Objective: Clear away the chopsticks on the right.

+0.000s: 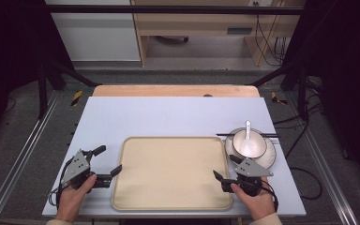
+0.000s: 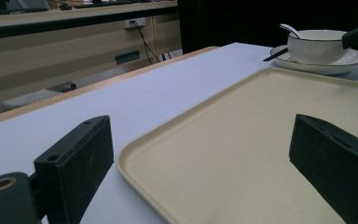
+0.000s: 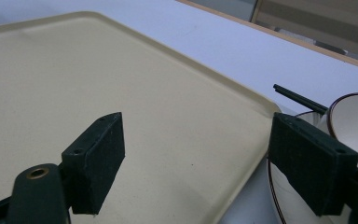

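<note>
A bare beige tray (image 1: 171, 171) lies in the middle of the pale table. My left gripper (image 1: 111, 159) stands open at its left rim, one jaw over the table and the other over the tray (image 2: 261, 130); nothing is between the pads. At the tray's right rim (image 3: 242, 102) my right gripper (image 1: 224, 166) is open too, with nothing in it. Right of the tray a white bowl (image 1: 249, 143) with a white spoon (image 1: 248, 129) in it sits on a plate (image 1: 268, 160). Black chopsticks (image 1: 225, 135) lie across the plate's far rim.
The table's far half (image 1: 168, 112) is bare pale surface with a wooden strip behind it. Dark frame posts stand at both far corners. In the left gripper view the bowl (image 2: 317, 46) and plate (image 2: 354, 60) sit far right, behind my right gripper's jaw.
</note>
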The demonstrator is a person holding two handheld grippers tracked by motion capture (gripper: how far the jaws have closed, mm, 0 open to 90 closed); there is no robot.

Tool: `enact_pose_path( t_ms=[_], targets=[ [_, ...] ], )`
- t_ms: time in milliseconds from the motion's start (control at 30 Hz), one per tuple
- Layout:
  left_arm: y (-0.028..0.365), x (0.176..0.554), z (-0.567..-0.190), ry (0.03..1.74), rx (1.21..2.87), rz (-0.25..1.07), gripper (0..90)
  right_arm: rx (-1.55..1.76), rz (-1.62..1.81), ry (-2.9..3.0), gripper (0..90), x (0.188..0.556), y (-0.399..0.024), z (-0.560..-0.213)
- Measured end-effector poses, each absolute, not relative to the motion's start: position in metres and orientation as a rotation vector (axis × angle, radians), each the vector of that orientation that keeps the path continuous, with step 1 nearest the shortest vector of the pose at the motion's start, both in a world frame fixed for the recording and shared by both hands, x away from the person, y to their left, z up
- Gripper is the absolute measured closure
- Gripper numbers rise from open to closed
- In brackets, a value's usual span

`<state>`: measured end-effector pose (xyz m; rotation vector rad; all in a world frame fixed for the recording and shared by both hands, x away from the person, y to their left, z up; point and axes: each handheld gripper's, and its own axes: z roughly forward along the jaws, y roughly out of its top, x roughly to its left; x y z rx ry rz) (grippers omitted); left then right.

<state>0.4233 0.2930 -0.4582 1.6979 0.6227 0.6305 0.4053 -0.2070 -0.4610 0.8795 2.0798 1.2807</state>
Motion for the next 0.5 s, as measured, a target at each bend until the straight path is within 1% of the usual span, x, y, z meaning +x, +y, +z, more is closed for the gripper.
enact_pose_path(
  t_ms=[167, 267, 367, 400, 433, 467, 500],
  targets=[
    [0.294, 0.422, -0.458, 0.626, 1.694, 0.631, 5.9, 0.890, 1.284, 2.059, 18.7, 0.405, -0.207, -0.460],
    [0.295, 0.422, -0.458, 0.631, 1.693, 0.635, 5.6, 0.896, 1.280, 2.042, 16.6, 0.404, -0.207, -0.458],
    [0.298, 0.420, -0.456, 0.640, 1.689, 0.636, 5.4, 0.891, 1.274, 2.032, 16.6, 0.401, -0.205, -0.456],
    [0.299, 0.419, -0.456, 0.644, 1.693, 0.639, 5.4, 0.870, 1.267, 2.024, 19.3, 0.398, -0.204, -0.452],
    [0.299, 0.419, -0.455, 0.645, 1.693, 0.641, 5.4, 0.870, 1.267, 2.024, 19.3, 0.398, -0.204, -0.452],
    [0.300, 0.419, -0.456, 0.647, 1.687, 0.640, 5.3, 0.856, 1.253, 2.028, 23.5, 0.396, -0.203, -0.450],
    [0.301, 0.419, -0.456, 0.653, 1.686, 0.640, 5.4, 0.838, 1.228, 2.030, 25.7, 0.393, -0.203, -0.447]
  ],
)
